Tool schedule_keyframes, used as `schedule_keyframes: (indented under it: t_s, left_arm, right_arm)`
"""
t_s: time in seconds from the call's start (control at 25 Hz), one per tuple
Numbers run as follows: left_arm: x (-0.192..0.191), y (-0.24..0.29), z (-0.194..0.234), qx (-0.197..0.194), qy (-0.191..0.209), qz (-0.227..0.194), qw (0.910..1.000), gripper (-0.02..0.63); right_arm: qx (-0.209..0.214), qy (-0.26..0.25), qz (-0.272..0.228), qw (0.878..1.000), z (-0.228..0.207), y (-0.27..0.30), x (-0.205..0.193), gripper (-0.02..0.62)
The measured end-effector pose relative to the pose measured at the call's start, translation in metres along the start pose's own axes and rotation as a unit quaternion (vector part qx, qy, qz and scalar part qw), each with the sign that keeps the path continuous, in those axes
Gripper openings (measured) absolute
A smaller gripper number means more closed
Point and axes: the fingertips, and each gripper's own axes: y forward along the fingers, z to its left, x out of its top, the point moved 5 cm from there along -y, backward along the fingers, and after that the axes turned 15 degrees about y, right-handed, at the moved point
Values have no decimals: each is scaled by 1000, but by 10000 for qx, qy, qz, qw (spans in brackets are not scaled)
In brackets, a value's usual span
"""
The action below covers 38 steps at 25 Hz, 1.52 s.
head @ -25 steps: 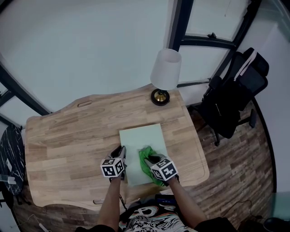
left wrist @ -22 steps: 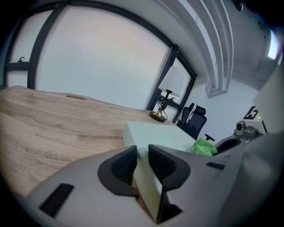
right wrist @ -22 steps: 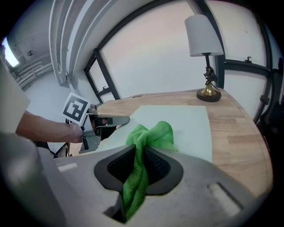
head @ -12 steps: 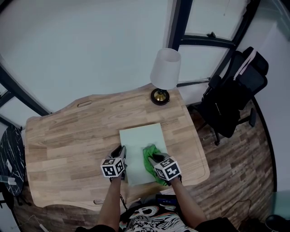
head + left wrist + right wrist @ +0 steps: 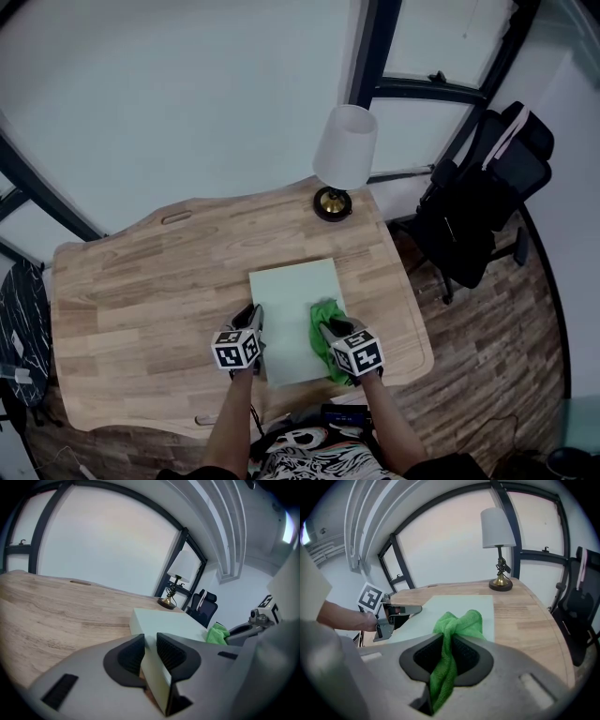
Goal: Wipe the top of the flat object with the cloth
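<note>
Head view: the right gripper is clamping the cloth in its fingers over the board's right side. The left gripper is pinching the board's left edge on the counter.

Table: the left half is bare wood, open from near edge to far edge.

Flat object lies right of centre. The far and middle parts of its top are unoccupied. Its near end is crowded:
- Left gripper is clamped on its near-left edge.
- Right gripper sits on its near-right part, with the bunched cloth pinched in its jaws.
- An open lane runs between the two.

Lamp stands at the far right corner, with its shade overhanging. Its base is apart from the flat object, and a strip of wood lies between them. Right of the flat object is a narrow bare strip. Chair stands off the table's right side.
</note>
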Motion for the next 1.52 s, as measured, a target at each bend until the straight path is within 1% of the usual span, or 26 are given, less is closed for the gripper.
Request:
schedule_keyframes:
  t_s: [0.12,0.44,0.64,1.04,1.52]
  left_arm:
    - [0,0,-1,6,-12,-15,10000,81]
    - [-1,0,-1,1,32,-5,10000,81]
    - [0,0,-2,25,78,12,10000,80]
    - [0,-1,-3,23,28,-12,10000,80]
    - [0,-3,-5,26,15,-27,10000,80]
  right_arm:
    - [-21,40,-17,10000,-3,-2,0,61]
    - [-261,34,-154,9995,-9,-5,1,62]
    - [-317,29,-135,9994,-10,-3,2,63]
    - [-337,38,-111,9994,-13,5,11,62]
    - [-368,8,-107,9993,-20,24,36,61]
